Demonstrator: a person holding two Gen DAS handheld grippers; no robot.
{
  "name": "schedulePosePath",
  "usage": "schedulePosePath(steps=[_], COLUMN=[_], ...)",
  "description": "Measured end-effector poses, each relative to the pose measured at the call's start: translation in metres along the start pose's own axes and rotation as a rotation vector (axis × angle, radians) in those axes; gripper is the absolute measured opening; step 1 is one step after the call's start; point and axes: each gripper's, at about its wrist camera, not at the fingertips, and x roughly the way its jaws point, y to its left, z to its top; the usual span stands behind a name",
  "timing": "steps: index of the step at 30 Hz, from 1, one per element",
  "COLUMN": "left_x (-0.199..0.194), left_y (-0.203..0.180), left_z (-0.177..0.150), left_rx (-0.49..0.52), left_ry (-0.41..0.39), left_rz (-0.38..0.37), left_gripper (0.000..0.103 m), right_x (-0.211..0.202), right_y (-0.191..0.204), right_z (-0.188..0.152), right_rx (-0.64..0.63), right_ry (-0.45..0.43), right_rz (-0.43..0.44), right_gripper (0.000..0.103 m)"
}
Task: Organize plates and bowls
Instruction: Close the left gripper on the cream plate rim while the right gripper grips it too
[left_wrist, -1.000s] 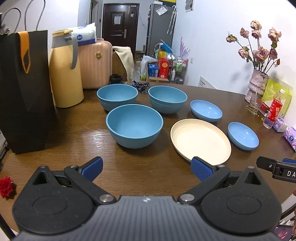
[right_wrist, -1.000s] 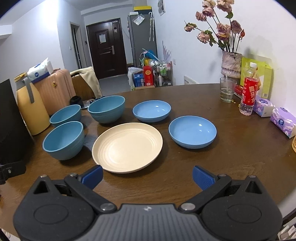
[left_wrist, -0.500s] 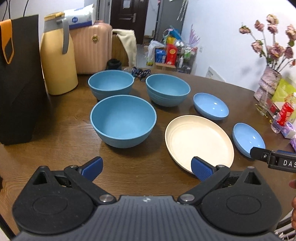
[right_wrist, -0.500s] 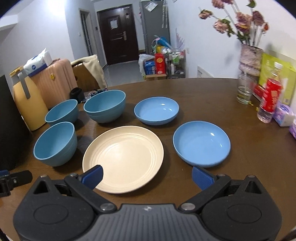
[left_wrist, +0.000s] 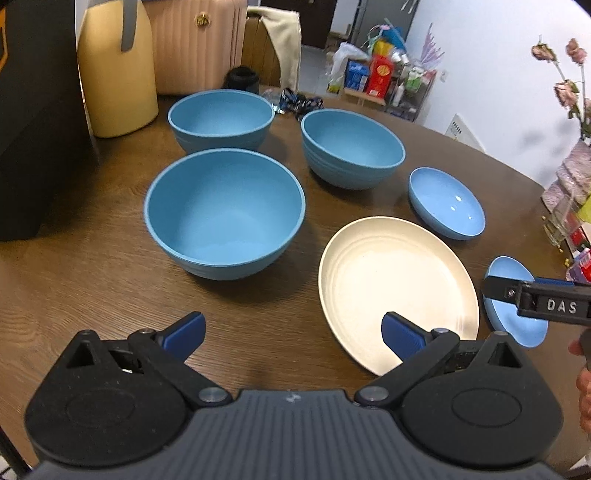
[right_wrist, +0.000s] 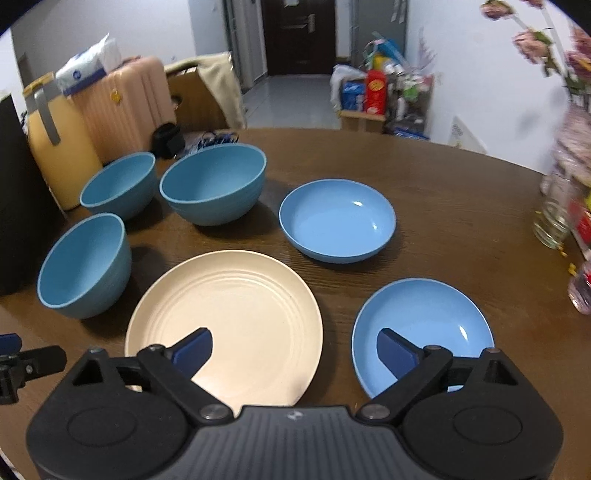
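Note:
Three deep blue bowls stand on the brown table: a near one (left_wrist: 225, 214) (right_wrist: 83, 266), a far left one (left_wrist: 221, 120) (right_wrist: 120, 184) and a far right one (left_wrist: 351, 147) (right_wrist: 214, 182). A cream plate (left_wrist: 395, 284) (right_wrist: 229, 317) lies right of the near bowl. Two shallow blue dishes lie beyond it: a far one (left_wrist: 445, 201) (right_wrist: 336, 219) and a near one (left_wrist: 513, 317) (right_wrist: 421, 321). My left gripper (left_wrist: 293, 330) is open and empty, in front of the near bowl and the plate. My right gripper (right_wrist: 293, 349) is open and empty, above the plate's and the near dish's front edges.
A yellow jug (left_wrist: 114, 74) and a black bag (left_wrist: 33, 110) stand at the table's left. A pink suitcase (left_wrist: 195, 40) stands behind the table. A glass (right_wrist: 552, 221), a vase with flowers (left_wrist: 570, 177) and a bottle (right_wrist: 583, 291) stand at the right edge.
Both grippers have moved forward over the table and tilted down toward the dishes. Both stay open. No dish has moved.

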Motion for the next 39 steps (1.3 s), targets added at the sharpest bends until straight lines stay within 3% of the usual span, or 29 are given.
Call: schedulePosePath(steps=[17,28,32,35,39], left_x=[0.059,0.081,0.088,0.093,0.093], left_y=[-0.023,-0.027,-0.027,-0.027,-0.027], left_z=[0.005,0.007,0.006,0.006,0.007], left_rx=[-0.152,-0.244,-0.268,-0.291,-0.302], left_ry=[0.157,0.232,0.254,0.268,0.262], left_rz=[0.065,0.055,0.046,0.042,0.034], left_gripper=[0.102,0.069,0.050,0.042,0.033], right_x=[0.081,0.111,0.116,0.117,0.120], right_y=[-0.021,-0.026,-0.026,-0.026,-0.029], right_z=[0.044,0.049,0.050,0.050,0.049], right_rx=[-0.116,-0.125,-0.120,-0.112,-0.096], right_ry=[0.188,0.268,0.292,0.300,0.303], right_rz=[0.086,0.141,0.166,0.182,0.194], right_gripper=[0.065,0.040,0.031,0.023,0.020])
